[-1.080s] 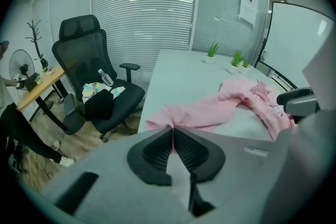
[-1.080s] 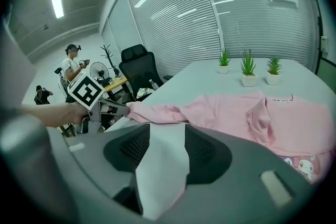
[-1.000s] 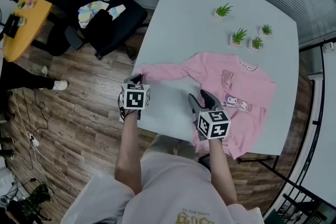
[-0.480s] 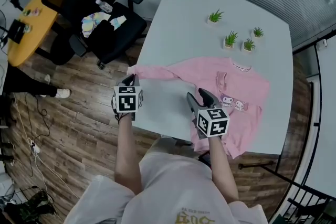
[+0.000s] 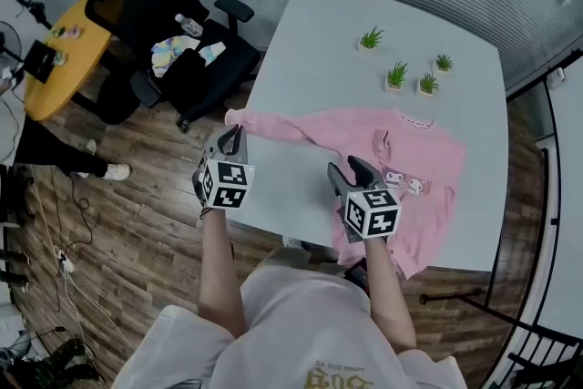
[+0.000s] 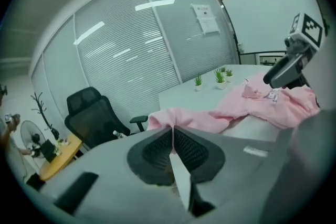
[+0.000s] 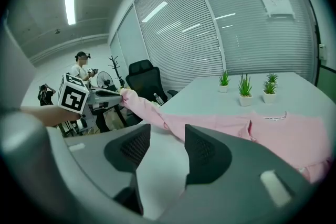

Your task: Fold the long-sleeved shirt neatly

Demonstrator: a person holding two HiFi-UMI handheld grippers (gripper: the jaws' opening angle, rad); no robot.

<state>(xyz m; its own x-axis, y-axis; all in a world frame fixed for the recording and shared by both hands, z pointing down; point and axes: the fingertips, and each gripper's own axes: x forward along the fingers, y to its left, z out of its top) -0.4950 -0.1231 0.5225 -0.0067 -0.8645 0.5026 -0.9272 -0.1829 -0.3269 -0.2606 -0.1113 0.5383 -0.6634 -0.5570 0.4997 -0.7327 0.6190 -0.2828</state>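
The left gripper [image 5: 234,139] had its jaws clamped tight on the cuff of the sleeve [image 5: 273,125], holding it above the left edge of the pale grey table [image 5: 319,41]. From there the sleeve ran right to the pink long-sleeved shirt [image 5: 414,150], whose body lay flat on the table's right half. The step looked like a sleeve fold. Done well, that meant keeping the cuff pinched and the sleeve taut, then laying it straight across the chest. The right gripper [image 5: 351,168] hung wide open and empty over bare tabletop beside the shirt's near side, free to pin the shoulder line.

Off the table stood a round yellow table [image 5: 55,59] and a black office chair [image 5: 164,14]. Three small potted green plants [image 5: 396,73] stood beyond the collar, near but clear of the fold.
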